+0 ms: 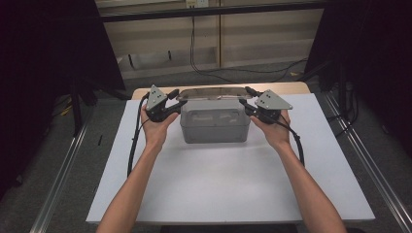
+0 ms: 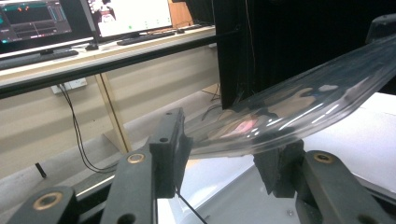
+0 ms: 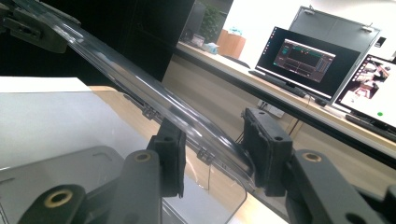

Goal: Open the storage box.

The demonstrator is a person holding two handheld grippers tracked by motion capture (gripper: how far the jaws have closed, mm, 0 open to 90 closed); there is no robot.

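Holding clear lid [image 1: 210,92] by both short ends: left gripper [image 1: 171,108] fingers [image 2: 170,149] partly closed on its left end, right gripper [image 1: 248,108] likewise. Hovering just above grey box [image 1: 215,127] mid-surface [image 1: 218,189], long axis running hand to hand.

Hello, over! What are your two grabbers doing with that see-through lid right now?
Left gripper, right gripper: jaws on the lid ends. Lid lifted above the box, rear side. Nothing in the way.

Dim room; white table [image 1: 204,189] evenly lit; glare streaks on clear lid [image 2: 299,107].
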